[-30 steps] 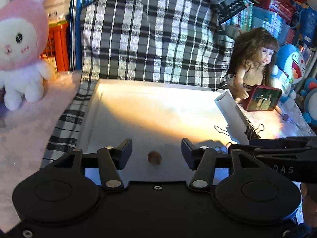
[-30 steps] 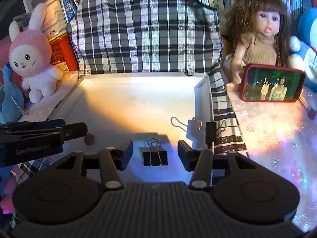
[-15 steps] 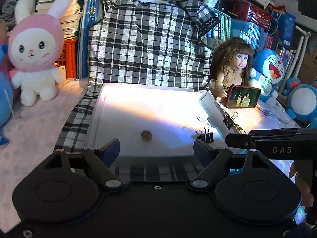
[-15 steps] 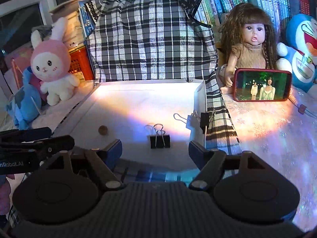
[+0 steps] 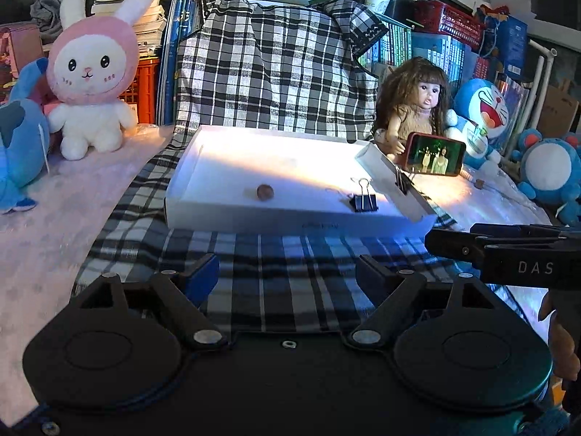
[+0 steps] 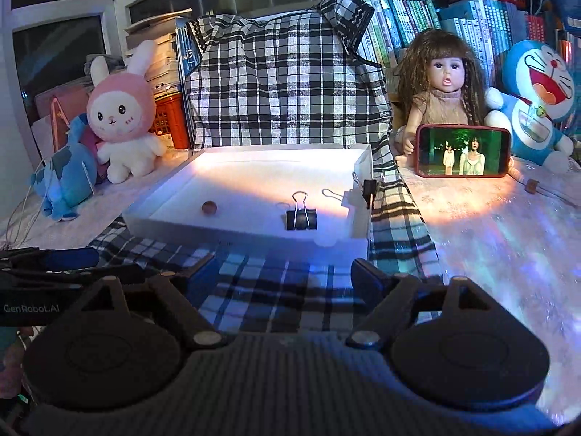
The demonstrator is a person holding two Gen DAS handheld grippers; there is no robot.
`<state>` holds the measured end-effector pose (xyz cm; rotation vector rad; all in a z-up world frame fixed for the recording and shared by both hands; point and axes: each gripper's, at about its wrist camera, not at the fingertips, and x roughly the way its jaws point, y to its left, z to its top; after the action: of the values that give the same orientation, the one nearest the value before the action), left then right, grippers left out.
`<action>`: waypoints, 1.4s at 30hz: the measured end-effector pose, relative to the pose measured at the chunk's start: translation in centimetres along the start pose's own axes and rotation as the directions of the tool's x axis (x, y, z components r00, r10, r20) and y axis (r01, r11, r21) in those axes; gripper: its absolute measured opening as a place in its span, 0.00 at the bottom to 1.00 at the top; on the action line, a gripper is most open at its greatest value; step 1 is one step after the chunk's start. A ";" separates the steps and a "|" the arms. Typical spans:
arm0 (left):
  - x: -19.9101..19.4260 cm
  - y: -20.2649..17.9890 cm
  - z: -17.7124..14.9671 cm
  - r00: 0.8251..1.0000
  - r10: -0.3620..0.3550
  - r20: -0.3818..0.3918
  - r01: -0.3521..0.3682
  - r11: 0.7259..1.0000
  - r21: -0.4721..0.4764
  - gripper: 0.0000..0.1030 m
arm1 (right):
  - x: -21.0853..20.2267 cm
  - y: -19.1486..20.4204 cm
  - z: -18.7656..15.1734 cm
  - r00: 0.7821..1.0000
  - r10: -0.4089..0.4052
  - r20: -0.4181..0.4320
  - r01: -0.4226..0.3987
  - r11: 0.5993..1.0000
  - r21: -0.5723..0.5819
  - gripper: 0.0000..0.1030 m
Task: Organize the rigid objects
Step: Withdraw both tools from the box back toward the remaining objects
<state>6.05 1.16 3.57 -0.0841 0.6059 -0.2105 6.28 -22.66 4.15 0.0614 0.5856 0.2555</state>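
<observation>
Binder clip (image 6: 301, 215) is standing inside the white tray (image 6: 232, 230), near its front wall, right of the small brown nut (image 6: 209, 207). I am judging it light, stiff and slippery, best pinched at the black body. Left gripper (image 5: 287, 272) and right gripper (image 6: 281, 272) are hanging open and empty; the right jaws have just been opening.

You're looking at a table (image 6: 490, 239) carrying a checked cloth (image 6: 276, 290), with a white box (image 6: 232, 229) sitting on that cloth.

You're in a home room, likely a bedroom or study: packed bookshelves (image 6: 410, 25) at the back, bunny plush (image 5: 90, 72), doll (image 6: 443, 83) and blue cat plush (image 6: 537, 98) on the table (image 6: 490, 225), plaid cloth (image 5: 272, 58) draped over stacked stuff, dark windows (image 6: 54, 18) behind.
</observation>
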 end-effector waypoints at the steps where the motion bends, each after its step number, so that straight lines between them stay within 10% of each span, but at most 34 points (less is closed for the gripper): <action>1: -0.3 0.0 -0.4 1.000 0.002 0.003 -0.002 1.000 -0.003 0.79 | -0.2 0.1 -0.4 1.000 -0.005 0.004 0.005 1.000 -0.006 0.85; 27: -5.6 -0.3 -7.0 0.998 0.040 0.048 -0.038 0.998 -0.043 0.72 | -4.7 1.8 -7.1 0.997 -0.046 0.056 0.049 0.997 -0.064 0.87; 33: -7.1 -0.9 -8.0 0.999 0.030 0.045 -0.028 0.999 -0.031 0.47 | -5.4 2.0 -8.0 0.998 -0.053 0.037 0.056 0.996 -0.075 0.69; 42: -7.4 -0.9 -8.9 0.995 0.088 0.047 -0.088 0.996 -0.008 0.41 | -5.4 2.0 -8.7 0.998 -0.060 -0.002 0.060 0.997 -0.056 0.48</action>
<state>-5.12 1.76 0.46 -0.0680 0.5618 -0.1208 -3.33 -22.25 0.06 -0.0104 0.5831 0.2137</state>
